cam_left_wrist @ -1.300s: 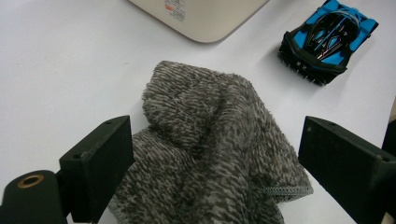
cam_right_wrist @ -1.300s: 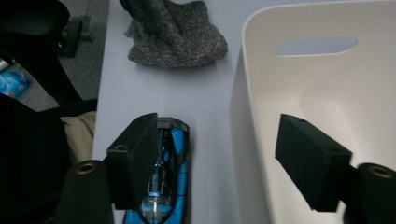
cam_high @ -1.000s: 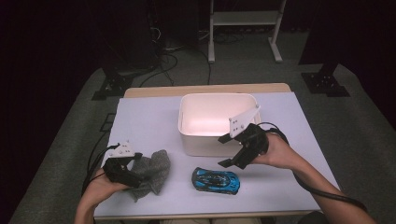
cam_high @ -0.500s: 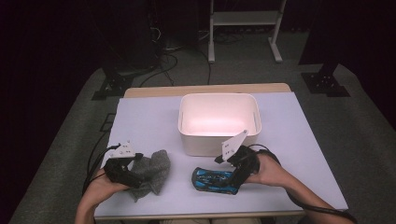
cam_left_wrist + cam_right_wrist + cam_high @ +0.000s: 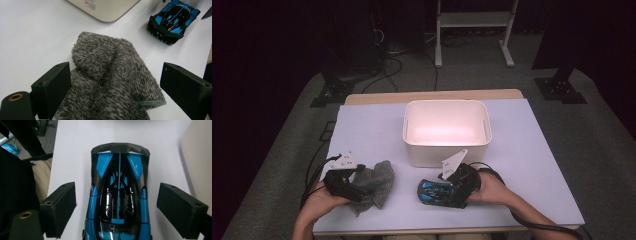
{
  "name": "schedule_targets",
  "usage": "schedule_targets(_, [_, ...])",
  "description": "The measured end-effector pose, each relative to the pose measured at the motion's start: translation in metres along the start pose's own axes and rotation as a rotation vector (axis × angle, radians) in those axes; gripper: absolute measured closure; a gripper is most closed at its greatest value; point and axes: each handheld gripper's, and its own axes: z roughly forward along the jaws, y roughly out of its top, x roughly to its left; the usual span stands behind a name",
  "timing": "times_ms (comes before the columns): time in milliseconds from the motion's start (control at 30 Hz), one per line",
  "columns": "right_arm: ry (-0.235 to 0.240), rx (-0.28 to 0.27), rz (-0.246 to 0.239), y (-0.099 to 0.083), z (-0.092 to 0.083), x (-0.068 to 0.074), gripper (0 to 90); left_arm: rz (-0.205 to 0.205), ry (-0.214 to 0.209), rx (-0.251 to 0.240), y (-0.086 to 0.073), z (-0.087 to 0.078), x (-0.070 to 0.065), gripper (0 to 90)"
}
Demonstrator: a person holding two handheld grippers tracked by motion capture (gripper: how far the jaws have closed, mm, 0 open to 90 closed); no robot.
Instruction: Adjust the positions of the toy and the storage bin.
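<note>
The right hand-held gripper (image 5: 451, 194) has come down from beside the front right corner of the white bin (image 5: 447, 131) to the blue toy car (image 5: 436, 192), and its jaws have just been opening as it dropped; the left hand-held gripper (image 5: 354, 187) has kept its place on the grey cloth (image 5: 377, 184). From where I stand, everything sits in front of that bin, on the person's side of the desk (image 5: 372, 135): the car just in front of its near wall, the cloth off to the front left, well apart from the car. In the right gripper view the jaws stand spread on either flank of the car (image 5: 119, 200), with a clear strip of desk between each pad and the bodywork, so nothing is pinched yet. The car's long axis runs straight along the gripper's line of sight, its dark rear wing at the far end, so closing would, I judge, catch it across its narrow width. The right hand is plainly the nearer one to the car. In the left gripper view the jaws are also spread, with the cloth (image 5: 110, 82) bunched between them; the left pad seems to brush the pile, though I cannot say it presses. By my count: one car, one cloth, one bin, two grippers.
</note>
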Motion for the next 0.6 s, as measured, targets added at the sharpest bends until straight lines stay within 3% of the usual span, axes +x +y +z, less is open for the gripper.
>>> schedule_targets(467, [-0.030,0.026,-0.006,-0.012,0.023,0.000,14.6,-0.002,0.004,0.000,-0.001,0.000,0.000,9.0])
schedule_targets(600, [-0.033,0.029,0.012,-0.015,0.025,0.000,14.6,-0.003,0.003,-0.003,-0.001,-0.001,0.000,9.0])
